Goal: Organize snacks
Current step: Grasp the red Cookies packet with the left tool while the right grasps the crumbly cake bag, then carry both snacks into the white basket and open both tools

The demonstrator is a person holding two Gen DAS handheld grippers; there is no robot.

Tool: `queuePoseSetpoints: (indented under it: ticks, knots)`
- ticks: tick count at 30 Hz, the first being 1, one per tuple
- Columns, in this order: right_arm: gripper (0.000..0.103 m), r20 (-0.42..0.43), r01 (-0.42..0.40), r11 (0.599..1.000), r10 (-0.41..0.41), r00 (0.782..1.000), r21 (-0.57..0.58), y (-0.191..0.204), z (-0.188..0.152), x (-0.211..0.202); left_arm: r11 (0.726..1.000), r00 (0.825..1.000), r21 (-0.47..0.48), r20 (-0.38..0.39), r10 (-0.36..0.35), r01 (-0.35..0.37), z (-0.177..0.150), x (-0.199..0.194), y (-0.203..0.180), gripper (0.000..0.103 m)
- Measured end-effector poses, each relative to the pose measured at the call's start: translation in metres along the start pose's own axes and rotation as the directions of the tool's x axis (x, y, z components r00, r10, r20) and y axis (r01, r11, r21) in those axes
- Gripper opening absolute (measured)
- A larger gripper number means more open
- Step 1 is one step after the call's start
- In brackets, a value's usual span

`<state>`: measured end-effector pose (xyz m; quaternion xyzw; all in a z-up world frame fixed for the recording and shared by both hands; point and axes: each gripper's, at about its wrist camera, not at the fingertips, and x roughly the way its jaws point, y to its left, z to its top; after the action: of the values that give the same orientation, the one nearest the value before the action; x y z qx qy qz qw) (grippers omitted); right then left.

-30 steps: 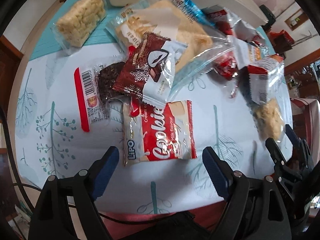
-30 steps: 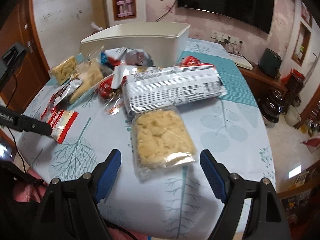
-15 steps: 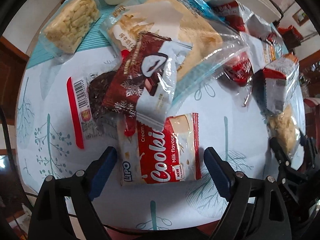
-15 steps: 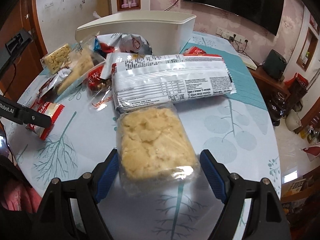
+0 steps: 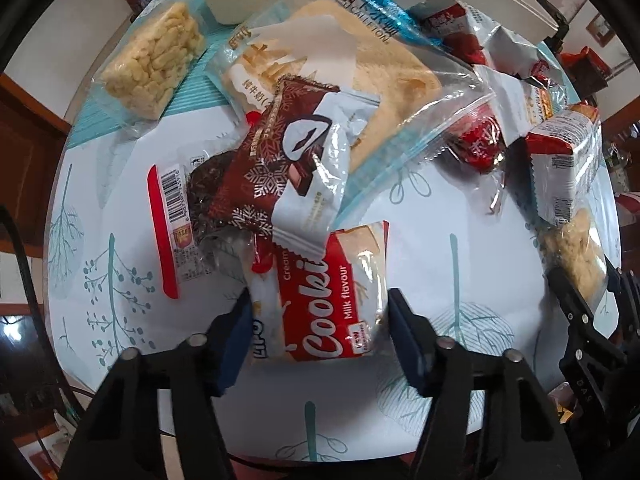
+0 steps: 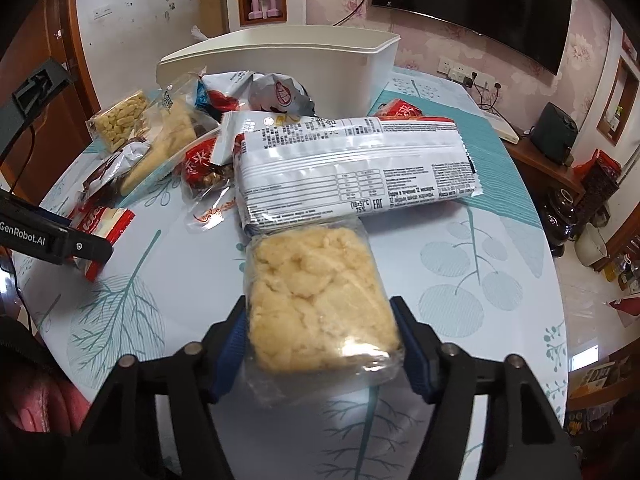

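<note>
My left gripper [image 5: 320,320] is shut on a red and white Cookie packet [image 5: 320,300] lying on the table, its blue pads pressing both sides. A brown chocolate wafer packet [image 5: 296,160] overlaps the packet's far end. My right gripper [image 6: 320,332] is shut on a clear bag of yellow puffed snack [image 6: 316,292]; a long white packet [image 6: 352,168] lies just beyond it. The white bin [image 6: 280,68] stands at the back of the table. The left gripper also shows at the left edge of the right wrist view [image 6: 72,244].
Several other snacks crowd the table [image 6: 500,240]: a rice-cracker block [image 5: 154,64], a large clear bag of yellow cake [image 5: 360,72], a barcode-labelled dark biscuit [image 5: 188,208], red candy packets [image 5: 476,148]. The table edge is near in front. A TV hangs on the back wall.
Both grippers moved forward over their packets and shut on them: the left on the Cookie packet, the right on the yellow puffed snack bag.
</note>
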<state>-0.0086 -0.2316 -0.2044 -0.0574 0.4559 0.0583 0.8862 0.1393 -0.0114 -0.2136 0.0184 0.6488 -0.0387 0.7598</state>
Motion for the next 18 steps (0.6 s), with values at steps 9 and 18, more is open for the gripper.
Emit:
queuePoseSetpoints:
  ticks: [9, 18]
  knots:
    - [0.062, -0.011, -0.011, 1.000, 0.011, 1.000, -0.027, 0.008, -0.002, -0.011, 1.000, 1.000, 0.008, -0.004, -0.023, 0.023, -0.022, -0.018, 0.004, 0.052]
    - [0.062, 0.026, -0.079, 0.995, 0.081, 0.996, -0.054, 0.024, 0.003, -0.044, 0.998, 0.998, 0.029, 0.018, -0.058, 0.057, -0.048, -0.047, 0.020, 0.052]
